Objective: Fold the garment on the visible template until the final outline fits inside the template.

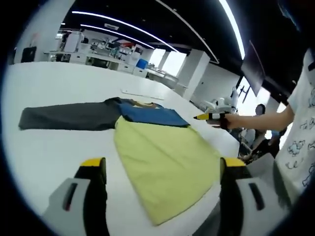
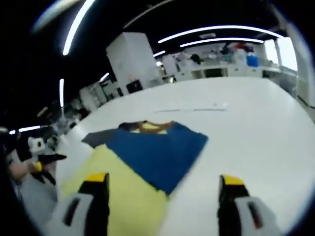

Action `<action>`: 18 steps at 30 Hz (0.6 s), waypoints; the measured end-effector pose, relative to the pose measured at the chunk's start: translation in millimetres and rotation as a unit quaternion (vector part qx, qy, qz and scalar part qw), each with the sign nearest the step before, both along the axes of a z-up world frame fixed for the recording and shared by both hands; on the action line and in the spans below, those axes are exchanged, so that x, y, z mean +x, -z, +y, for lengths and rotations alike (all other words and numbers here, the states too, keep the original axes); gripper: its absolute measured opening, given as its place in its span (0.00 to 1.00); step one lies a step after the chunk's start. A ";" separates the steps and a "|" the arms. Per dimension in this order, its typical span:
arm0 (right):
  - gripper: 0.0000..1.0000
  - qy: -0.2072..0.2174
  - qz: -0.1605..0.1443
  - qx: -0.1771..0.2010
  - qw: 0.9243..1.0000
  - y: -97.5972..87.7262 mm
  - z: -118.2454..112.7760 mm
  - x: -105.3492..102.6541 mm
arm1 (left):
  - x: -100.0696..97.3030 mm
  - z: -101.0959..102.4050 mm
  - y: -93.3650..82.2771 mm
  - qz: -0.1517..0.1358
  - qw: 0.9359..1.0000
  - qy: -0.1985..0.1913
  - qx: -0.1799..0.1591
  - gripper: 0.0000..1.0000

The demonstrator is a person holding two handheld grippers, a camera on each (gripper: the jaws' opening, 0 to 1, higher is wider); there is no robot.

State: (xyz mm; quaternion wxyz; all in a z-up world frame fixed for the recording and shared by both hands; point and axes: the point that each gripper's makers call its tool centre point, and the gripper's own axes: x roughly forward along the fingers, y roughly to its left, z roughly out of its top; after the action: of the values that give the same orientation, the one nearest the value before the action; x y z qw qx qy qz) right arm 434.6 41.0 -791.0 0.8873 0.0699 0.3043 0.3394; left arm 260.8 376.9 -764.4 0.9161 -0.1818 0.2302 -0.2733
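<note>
Garment [image 1: 157, 147] lies flat on the white surface [image 1: 59, 152]: a long-sleeved shirt with yellow-green body, blue upper part and dark grey sleeves. In the left gripper view its long axis runs from the near hem, between the tongs, to the far collar; one grey sleeve [image 1: 66, 118] stretches straight out to the left. In the right gripper view the blue part [image 2: 157, 152] is folded over the yellow-green, collar at the far end, grey sleeve edge at far left.

Left tongs [image 1: 165, 169] wide open, holding nothing, above the near hem, contact unclear. Right tongs [image 2: 165, 189] also spread wide, empty, over the shirt's near part. Right tongs seen from the left gripper view [image 1: 209, 117] hang off the shirt's right edge in a hand [image 1: 236, 119].

A thin white strip [image 1: 142, 94] lies on the surface beyond the collar.
</note>
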 end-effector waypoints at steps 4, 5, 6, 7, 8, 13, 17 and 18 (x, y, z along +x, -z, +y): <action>0.99 0.001 -0.005 0.008 1.000 -5.8 -2.6 -12.5 | 11.2 19.0 -1.2 -0.002 1.000 -0.018 -0.008 0.93; 0.99 -0.002 -0.007 0.009 1.000 -7.6 -2.6 -17.2 | 15.1 25.2 -2.9 -0.005 1.000 -0.025 -0.011 0.93; 0.99 -0.004 -0.008 0.008 1.000 -8.5 -2.5 -19.5 | 17.7 30.1 -3.3 -0.006 0.999 -0.030 -0.012 0.92; 0.99 -0.006 -0.009 0.005 1.000 -9.1 -2.7 -21.2 | 22.3 38.0 -4.1 -0.010 0.999 -0.040 -0.015 0.92; 0.99 -0.008 -0.013 0.000 1.000 -11.0 -1.7 -26.0 | 25.0 43.1 -3.6 -0.013 0.999 -0.045 -0.020 0.91; 0.99 0.006 -0.010 0.019 1.000 -13.4 -4.8 -31.2 | 42.3 90.5 5.7 -0.006 0.992 -0.117 -0.054 0.89; 0.99 0.019 -0.005 0.031 0.999 -16.4 -6.4 -35.1 | 49.5 126.7 10.8 0.000 0.985 -0.164 -0.046 0.88; 0.99 0.020 -0.005 0.031 0.999 -17.2 -6.0 -38.7 | 51.1 133.0 9.5 -0.002 0.984 -0.172 -0.051 0.88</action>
State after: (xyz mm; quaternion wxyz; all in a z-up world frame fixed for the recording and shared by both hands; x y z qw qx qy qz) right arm 395.9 34.9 -773.8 0.8926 0.1015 0.2882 0.3315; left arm 311.9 509.9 -773.9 0.9395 -0.2645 0.1792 -0.1232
